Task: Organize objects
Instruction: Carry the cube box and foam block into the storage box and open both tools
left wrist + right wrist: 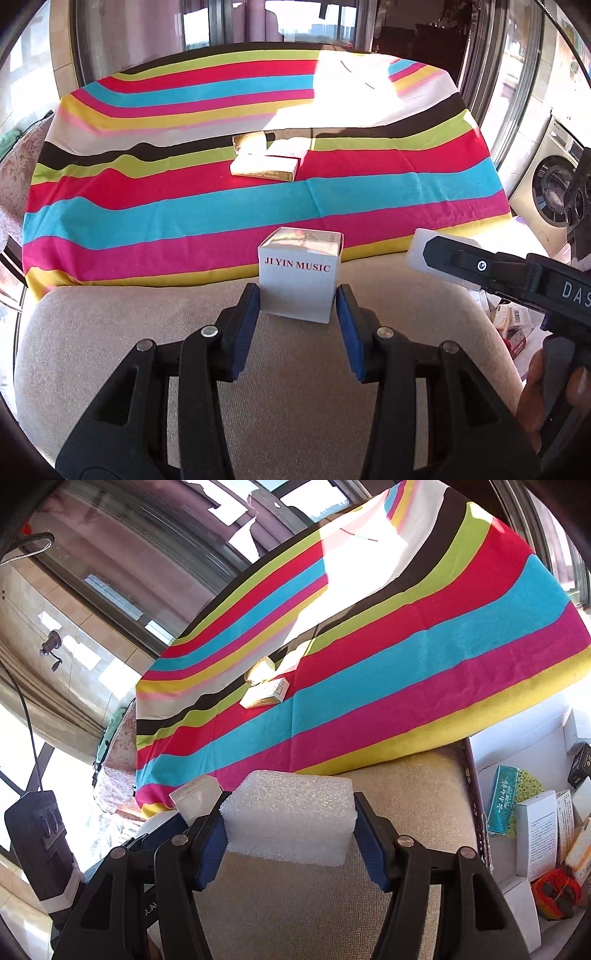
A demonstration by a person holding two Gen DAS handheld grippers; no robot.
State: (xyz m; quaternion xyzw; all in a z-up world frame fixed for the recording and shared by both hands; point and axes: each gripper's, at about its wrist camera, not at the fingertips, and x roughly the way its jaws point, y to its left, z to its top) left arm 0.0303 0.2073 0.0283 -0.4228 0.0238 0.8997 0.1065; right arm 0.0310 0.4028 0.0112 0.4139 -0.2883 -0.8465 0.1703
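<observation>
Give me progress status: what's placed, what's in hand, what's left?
Placed: a few small flat boxes lie grouped on the striped cloth. In hand: the left claw grips a white cube box printed JI YIN MUSIC; the right claw grips a white foam block. Both are above the beige cushion, not yet on the cloth. Left: more boxes sit in the white bin beside it.

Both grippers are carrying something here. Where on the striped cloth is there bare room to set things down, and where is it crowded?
Free: the blue and pink stripes between the flat boxes and the cloth's near yellow edge, plus both outer sides of the striped cloth. Crowded: the centre by those boxes, and the bin of packages at the right.
</observation>
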